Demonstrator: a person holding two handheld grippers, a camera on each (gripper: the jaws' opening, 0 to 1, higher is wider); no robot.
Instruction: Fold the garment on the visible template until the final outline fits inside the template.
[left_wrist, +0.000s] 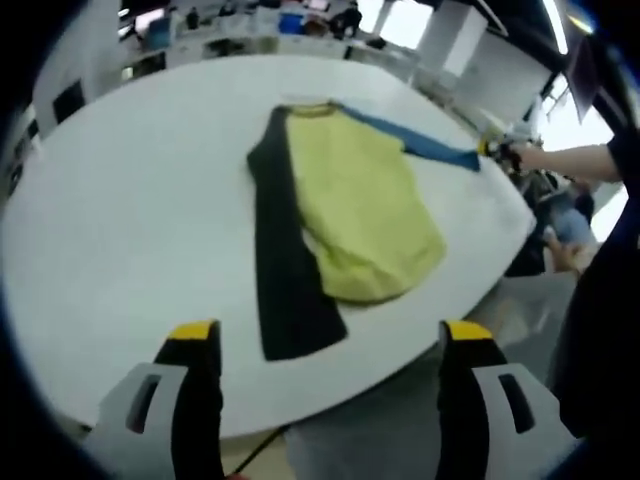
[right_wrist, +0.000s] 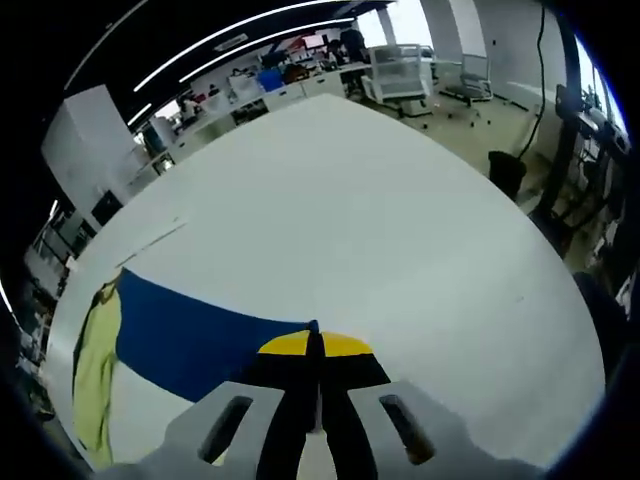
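Left gripper view: a garment (left_wrist: 345, 205) lies flat on a large white table (left_wrist: 120, 220), its yellow-green body spread broad and a little creased, with a rounded hem toward the near edge. One black sleeve (left_wrist: 285, 270) is folded straight down along the body's left side and ends in a squared cuff near the table's front edge. A blue sleeve (left_wrist: 420, 140) runs out from the collar toward the far right rim of the table, pulled into a narrow, taut band. At its tip the right gripper (left_wrist: 497, 150), yellow-tipped, meets the cuff, with a person's bare forearm (left_wrist: 570, 160) reaching in behind it. The left gripper (left_wrist: 330, 335) hangs in front of the table's near edge with its jaws set wide apart and nothing between them; the garment lies beyond it, apart from both yellow tips, the black cuff being the nearest part.

Right gripper view: the blue sleeve (right_wrist: 200, 340) stretches as a long dark-blue wedge across the white table (right_wrist: 400, 240), widening toward the left, where a strip of the yellow-green body (right_wrist: 95, 370) shows at the picture's edge. The sleeve's narrow end runs straight into the right gripper (right_wrist: 315, 345), whose yellow-tipped jaws are pressed together and pinch the cuff between them. Desks and chairs (right_wrist: 400, 70) of an office stand beyond the table's far side.
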